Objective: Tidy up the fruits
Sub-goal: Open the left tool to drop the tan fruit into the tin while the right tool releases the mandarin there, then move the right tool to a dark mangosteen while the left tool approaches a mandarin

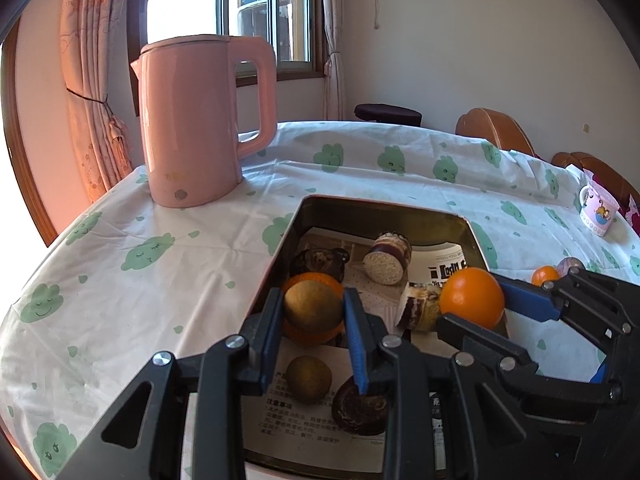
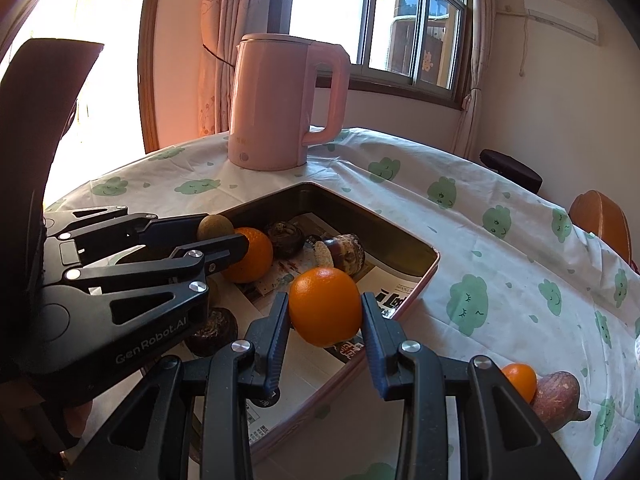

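A metal tin (image 1: 288, 236) lined with printed paper sits on the table. My left gripper (image 1: 312, 308) is shut on a brown-green kiwi (image 1: 314, 306), held above an orange (image 1: 308, 334) in the tin. It also shows in the right wrist view (image 2: 224, 238), with the kiwi (image 2: 214, 226) between its fingers. My right gripper (image 2: 325, 314) is shut on an orange (image 2: 325, 306), held over the tin's right part (image 2: 416, 280); this orange also shows in the left wrist view (image 1: 472, 297). Another kiwi (image 1: 308, 378) lies in the tin.
Cake rolls (image 1: 387, 258) and dark pastries (image 1: 360, 408) lie in the tin. A pink kettle (image 1: 200, 120) stands behind it. A small orange (image 2: 520, 380) and a reddish fruit (image 2: 558, 396) lie on the cloth at right. A mug (image 1: 598, 210) stands far right.
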A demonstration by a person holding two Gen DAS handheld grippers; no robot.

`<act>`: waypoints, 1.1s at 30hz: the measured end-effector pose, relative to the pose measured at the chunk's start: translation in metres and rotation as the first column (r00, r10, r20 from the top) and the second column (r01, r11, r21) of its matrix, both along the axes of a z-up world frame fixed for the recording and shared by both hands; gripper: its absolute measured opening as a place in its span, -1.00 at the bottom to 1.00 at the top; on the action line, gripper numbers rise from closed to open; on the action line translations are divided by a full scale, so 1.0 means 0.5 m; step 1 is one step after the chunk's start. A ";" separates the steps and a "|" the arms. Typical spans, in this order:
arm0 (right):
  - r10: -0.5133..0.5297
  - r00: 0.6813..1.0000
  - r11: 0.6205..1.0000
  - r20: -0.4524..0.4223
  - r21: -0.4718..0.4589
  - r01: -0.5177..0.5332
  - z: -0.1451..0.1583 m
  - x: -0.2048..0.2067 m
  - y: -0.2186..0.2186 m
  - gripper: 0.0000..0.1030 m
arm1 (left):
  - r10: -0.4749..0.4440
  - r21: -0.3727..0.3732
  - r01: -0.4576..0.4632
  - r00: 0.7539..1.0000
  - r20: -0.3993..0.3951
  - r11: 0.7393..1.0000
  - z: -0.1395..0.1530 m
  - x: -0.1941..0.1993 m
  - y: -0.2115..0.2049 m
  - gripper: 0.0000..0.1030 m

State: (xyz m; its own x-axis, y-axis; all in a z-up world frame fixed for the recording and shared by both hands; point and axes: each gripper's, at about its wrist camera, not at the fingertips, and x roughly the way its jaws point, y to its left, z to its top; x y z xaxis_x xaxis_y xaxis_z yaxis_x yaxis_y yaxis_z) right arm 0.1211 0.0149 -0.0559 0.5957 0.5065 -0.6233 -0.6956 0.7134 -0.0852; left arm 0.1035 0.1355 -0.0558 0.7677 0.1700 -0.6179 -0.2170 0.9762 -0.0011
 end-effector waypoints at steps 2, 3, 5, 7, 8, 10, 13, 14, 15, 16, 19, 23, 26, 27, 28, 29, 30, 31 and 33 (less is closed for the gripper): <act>0.002 1.000 1.000 0.001 -0.003 -0.002 0.000 -0.002 0.001 -0.28 | 0.005 0.005 -0.005 1.000 -0.002 1.000 0.000 0.000 -0.001 -0.38; 0.003 1.000 1.000 0.002 -0.005 -0.003 0.000 -0.002 0.002 -0.28 | 0.007 0.007 -0.007 1.000 -0.003 1.000 0.000 0.000 -0.002 -0.37; 0.004 1.000 1.000 0.003 -0.010 -0.004 0.000 -0.004 0.004 -0.26 | 0.018 0.008 -0.018 1.000 -0.006 1.000 0.000 0.001 0.001 -0.30; 0.003 1.000 1.000 0.006 -0.013 -0.003 0.000 -0.004 0.005 -0.26 | 0.019 -0.003 -0.019 1.000 -0.005 1.000 -0.001 0.000 0.005 -0.17; 0.003 1.000 1.000 0.007 -0.014 -0.003 0.000 -0.005 0.005 -0.25 | 0.018 -0.003 -0.018 1.000 -0.003 1.000 0.000 0.000 0.004 -0.17; 0.008 1.000 1.000 0.011 -0.017 -0.008 0.000 -0.007 0.006 -0.17 | 0.012 0.010 -0.012 1.000 0.000 1.000 0.001 -0.001 -0.001 -0.05; 0.002 0.999 0.999 0.039 -0.035 -0.001 0.001 -0.015 0.010 0.05 | 0.011 0.024 -0.011 1.000 0.009 1.000 0.003 -0.004 -0.004 -0.03; 0.000 0.999 0.999 0.044 -0.035 0.002 0.001 -0.016 0.009 0.06 | 0.010 0.022 -0.010 1.000 0.014 1.000 0.004 -0.005 -0.004 -0.02; 0.000 0.999 1.000 0.045 -0.031 0.002 0.003 -0.016 0.008 0.06 | 0.011 0.019 -0.011 1.000 0.021 1.000 0.005 -0.008 -0.003 0.00; -0.003 0.999 1.000 0.047 -0.025 0.004 0.004 -0.016 0.005 0.09 | 0.012 0.016 -0.013 0.999 0.032 1.000 0.007 -0.011 -0.002 0.04; -0.011 0.998 1.000 0.064 -0.001 0.011 0.010 -0.020 -0.005 0.14 | 0.061 0.019 -0.062 0.996 0.067 0.998 0.015 -0.024 0.006 0.40; -0.029 0.997 0.999 0.077 0.044 0.026 0.019 -0.022 -0.024 0.21 | 0.072 -0.003 -0.072 0.992 0.106 0.997 0.024 -0.038 0.009 0.44; -0.056 0.994 0.998 0.098 0.046 0.051 0.026 -0.021 -0.041 0.21 | 0.078 -0.008 -0.078 0.988 0.130 0.997 0.036 -0.042 0.002 0.44; -0.064 0.993 0.997 0.101 0.053 0.059 0.030 -0.020 -0.051 0.21 | 0.076 -0.009 -0.076 0.987 0.138 0.997 0.041 -0.043 -0.002 0.44; -0.072 0.992 0.996 0.102 0.065 0.065 0.037 -0.018 -0.064 0.21 | 0.075 -0.009 -0.075 0.986 0.146 0.997 0.046 -0.045 -0.007 0.46; -0.080 0.991 0.994 0.106 0.076 0.072 0.044 -0.017 -0.078 0.21 | 0.072 -0.007 -0.072 0.985 0.154 0.997 0.052 -0.045 -0.013 0.48; -0.091 0.989 0.993 0.115 0.085 0.082 0.052 -0.017 -0.093 0.21 | 0.067 -0.004 -0.068 0.985 0.162 0.998 0.058 -0.045 -0.021 0.54; -0.105 0.987 0.991 0.124 0.092 0.094 0.059 -0.015 -0.110 0.21 | 0.060 0.001 -0.062 0.984 0.169 0.998 0.064 -0.045 -0.031 0.59; -0.138 0.981 0.987 0.134 0.100 0.126 0.071 -0.007 -0.147 0.25 | 0.039 0.013 -0.042 0.982 0.183 0.999 0.074 -0.043 -0.056 0.62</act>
State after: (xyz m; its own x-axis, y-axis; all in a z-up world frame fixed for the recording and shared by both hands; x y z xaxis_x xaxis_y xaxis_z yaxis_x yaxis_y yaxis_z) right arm 0.1178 -0.0588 -0.0206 0.7394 0.4682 -0.4839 -0.5805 0.8074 -0.1058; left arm 0.0821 0.1075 -0.0189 0.8594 0.2126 -0.4650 -0.2541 0.9668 -0.0277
